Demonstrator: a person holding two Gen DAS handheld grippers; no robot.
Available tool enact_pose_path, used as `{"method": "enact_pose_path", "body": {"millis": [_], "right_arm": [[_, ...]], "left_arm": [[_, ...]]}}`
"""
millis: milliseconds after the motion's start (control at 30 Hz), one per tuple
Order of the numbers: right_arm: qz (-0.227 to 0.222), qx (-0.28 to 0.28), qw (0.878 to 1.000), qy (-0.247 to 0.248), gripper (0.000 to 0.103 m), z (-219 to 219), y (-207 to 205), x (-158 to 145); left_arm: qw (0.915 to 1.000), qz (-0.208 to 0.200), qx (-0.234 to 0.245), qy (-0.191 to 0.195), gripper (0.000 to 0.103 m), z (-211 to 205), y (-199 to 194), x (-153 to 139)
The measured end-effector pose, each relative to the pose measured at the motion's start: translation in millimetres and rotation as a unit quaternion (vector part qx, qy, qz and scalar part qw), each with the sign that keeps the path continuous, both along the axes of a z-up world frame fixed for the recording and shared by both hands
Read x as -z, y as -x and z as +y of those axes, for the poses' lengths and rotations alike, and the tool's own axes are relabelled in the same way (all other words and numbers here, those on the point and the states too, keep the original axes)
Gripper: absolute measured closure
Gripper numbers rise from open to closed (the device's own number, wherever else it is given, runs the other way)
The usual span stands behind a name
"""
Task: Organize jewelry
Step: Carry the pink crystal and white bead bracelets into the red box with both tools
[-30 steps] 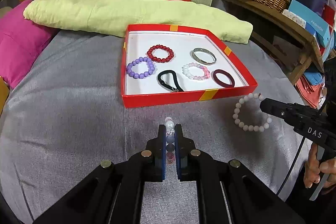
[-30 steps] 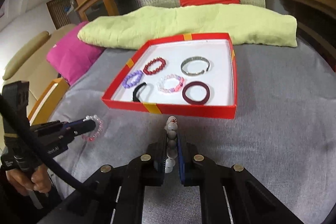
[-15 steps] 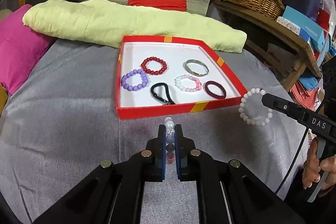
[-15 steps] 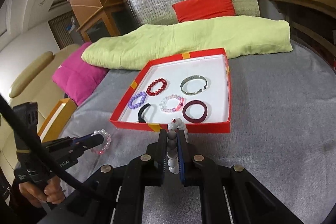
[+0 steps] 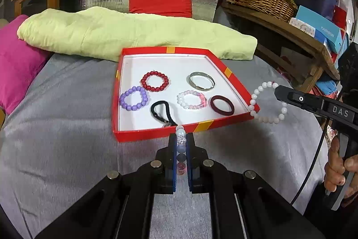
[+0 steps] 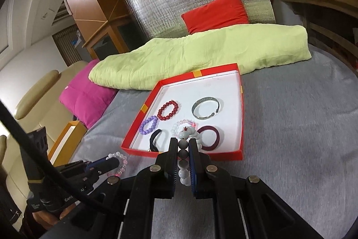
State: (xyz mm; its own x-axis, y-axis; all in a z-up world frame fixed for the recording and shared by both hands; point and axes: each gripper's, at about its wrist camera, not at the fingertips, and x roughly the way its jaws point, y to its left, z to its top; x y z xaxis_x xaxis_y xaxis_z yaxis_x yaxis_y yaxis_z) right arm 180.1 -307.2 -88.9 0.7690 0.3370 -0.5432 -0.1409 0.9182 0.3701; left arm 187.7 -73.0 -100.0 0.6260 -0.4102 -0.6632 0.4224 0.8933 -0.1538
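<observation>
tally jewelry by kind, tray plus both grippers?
Beaded bracelets: 5 (red, purple, pink-white, white one in right gripper, clear-pink one in left gripper)
Metal bangle: 1
Hair ties: 2 (black, maroon)
Total: 8

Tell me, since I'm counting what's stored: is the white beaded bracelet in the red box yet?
Out: white beaded bracelet hangs from right gripper, beside red box.

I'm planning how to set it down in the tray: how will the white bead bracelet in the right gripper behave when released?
The white bead bracelet hangs as an open loop from the right gripper, so it is probably limp and strung. Its round beads may roll a little on the red tray's smooth floor.
</observation>
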Motion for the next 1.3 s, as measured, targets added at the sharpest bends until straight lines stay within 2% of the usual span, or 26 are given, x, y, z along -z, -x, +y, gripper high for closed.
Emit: {"method": "enact_pose_path", "body": {"millis": [300,433,733,967,1167,1300], "right_arm": [[0.005,-0.007,1.000,-0.013,0.093,-0.4,-31.4,-3.2],[0.011,-0.014,0.999,-0.027,0.093,-0.2,-57.0,-4.9],[0.028,-0.021,0.998,-0.053,0.093,1.9,-114.2,-6.5],[0.032,-0.011,0.997,-0.068,0.093,-0.9,-159.5,-8.6],[0.049,0.001,0.995,-0.089,0.093,-13.0,-198.4,2.5],[0.064,0.006,0.992,-0.111,0.092,-20.0,-220.5,13.3]], "left_arm": [[0.9998,-0.018,0.006,0.010,0.095,-10.0,-23.4,-13.0],[0.9996,-0.008,0.005,0.025,0.095,-10.9,-42.9,-15.2],[0.9993,0.000,0.031,0.020,0.095,-32.7,-86.3,-18.7],[0.9985,-0.009,0.053,0.011,0.095,-48.8,-122.6,-29.8],[0.9986,-0.004,0.052,0.000,0.095,-57.7,-163.5,-37.1],[0.9989,0.019,0.043,-0.006,0.095,-64.1,-194.4,-29.6]]}}
